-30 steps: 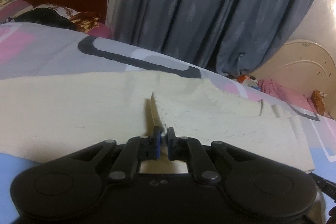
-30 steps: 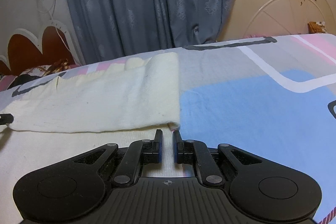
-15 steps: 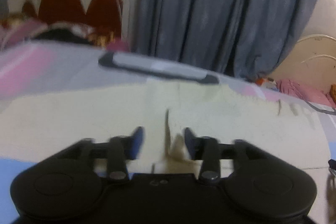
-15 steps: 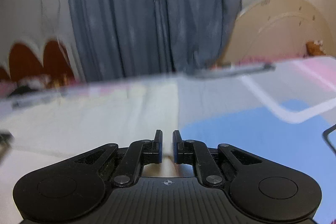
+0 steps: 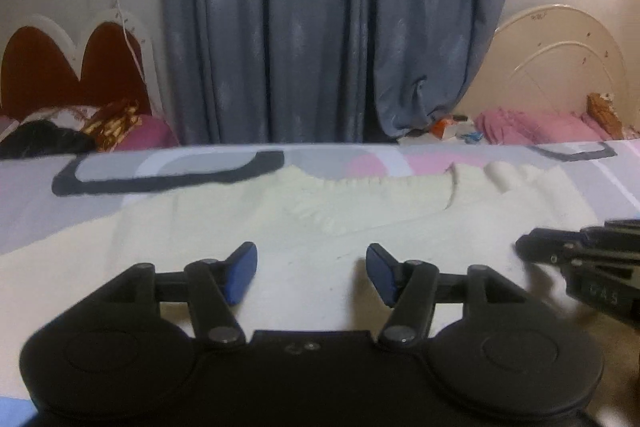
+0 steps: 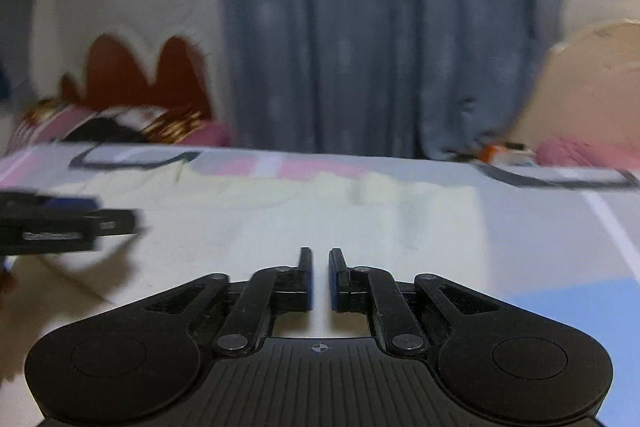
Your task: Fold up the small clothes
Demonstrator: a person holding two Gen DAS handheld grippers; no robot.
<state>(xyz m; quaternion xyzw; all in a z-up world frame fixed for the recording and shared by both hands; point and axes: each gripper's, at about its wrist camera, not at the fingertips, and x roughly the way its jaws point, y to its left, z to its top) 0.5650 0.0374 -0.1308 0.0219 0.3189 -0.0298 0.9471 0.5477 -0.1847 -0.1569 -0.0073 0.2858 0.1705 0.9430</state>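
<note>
Cream garment [image 5: 320,227] lies partly folded on bed [image 5: 80,211]. Left gripper [image 5: 311,273] wide open, empty; right gripper [image 6: 320,277] nearly shut, holding nothing. More folds left, I'd say.

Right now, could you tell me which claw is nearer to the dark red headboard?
Left. The left claw hangs open over the cream garment on the side toward the dark red headboard; the right claw, nearly closed, sits farther toward the cream headboard.
</note>
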